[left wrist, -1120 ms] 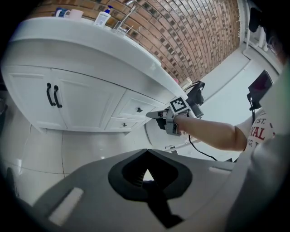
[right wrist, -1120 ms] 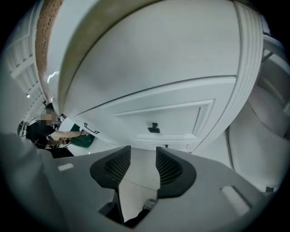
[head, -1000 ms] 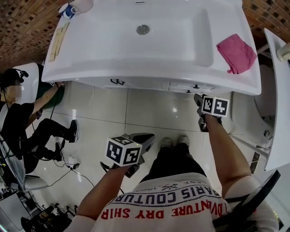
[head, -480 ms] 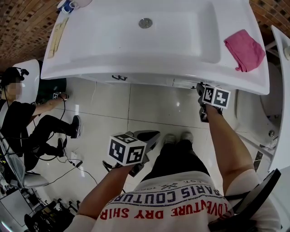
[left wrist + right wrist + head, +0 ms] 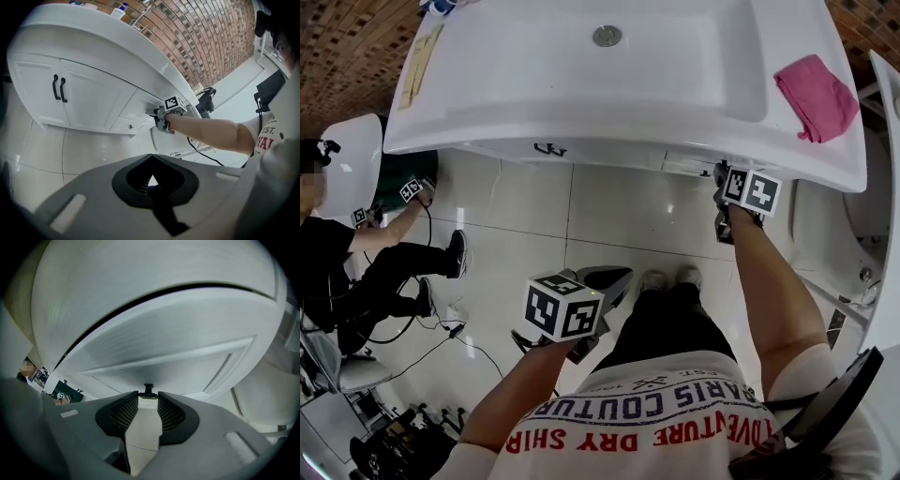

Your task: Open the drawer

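Short-sleeved white T-shirt point(image 5: 661, 412) with red and dark lettering printed across it, black trousers point(image 5: 661, 328), pale shoes point(image 5: 689, 276). The left gripper point(image 5: 151, 156) and right gripper point(image 5: 148, 395) are grey plastic with dark ribbed pads. Each carries a white marker cube point(image 5: 561, 307) patterned with black squares.

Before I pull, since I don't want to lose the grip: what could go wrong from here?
The right gripper has just been closing its jaws, and the drawer handle sits only between its very tips, so it may slip off under a pull. Its marker cube is close under the sink rim; lifting could knock it.
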A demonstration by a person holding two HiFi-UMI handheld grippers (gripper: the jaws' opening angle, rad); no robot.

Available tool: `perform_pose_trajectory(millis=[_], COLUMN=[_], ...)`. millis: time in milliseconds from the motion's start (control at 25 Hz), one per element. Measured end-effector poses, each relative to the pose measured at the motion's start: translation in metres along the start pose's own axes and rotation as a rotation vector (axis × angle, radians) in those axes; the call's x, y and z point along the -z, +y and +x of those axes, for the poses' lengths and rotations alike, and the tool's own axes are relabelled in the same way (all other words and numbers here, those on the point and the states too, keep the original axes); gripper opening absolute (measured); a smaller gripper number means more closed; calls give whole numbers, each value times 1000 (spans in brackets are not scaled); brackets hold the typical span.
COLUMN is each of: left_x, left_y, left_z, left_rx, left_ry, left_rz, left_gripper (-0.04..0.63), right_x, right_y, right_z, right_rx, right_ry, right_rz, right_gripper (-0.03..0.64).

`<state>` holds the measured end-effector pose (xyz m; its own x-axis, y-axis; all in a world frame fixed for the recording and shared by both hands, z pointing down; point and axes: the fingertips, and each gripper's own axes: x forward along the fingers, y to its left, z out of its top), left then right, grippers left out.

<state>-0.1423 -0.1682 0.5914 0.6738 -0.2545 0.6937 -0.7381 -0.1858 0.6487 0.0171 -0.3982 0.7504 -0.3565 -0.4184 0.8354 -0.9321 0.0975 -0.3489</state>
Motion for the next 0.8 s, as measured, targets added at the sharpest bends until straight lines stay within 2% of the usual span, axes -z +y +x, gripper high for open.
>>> perform_pose_trajectory(millis=[440,800], left_x=[1,15], left_y=[0,-6], left_z=[-3,-6], left_rx=[13,30], left_ry=[-10,-1], left_rz=[8,7], left_gripper=[-11,-11], right_x=[4,34], right_y=[1,4], right_z=[-3,-18], right_rx=[20,17], right_ry=[-4,2], right_rz=[-1,0], right_gripper=[130,132])
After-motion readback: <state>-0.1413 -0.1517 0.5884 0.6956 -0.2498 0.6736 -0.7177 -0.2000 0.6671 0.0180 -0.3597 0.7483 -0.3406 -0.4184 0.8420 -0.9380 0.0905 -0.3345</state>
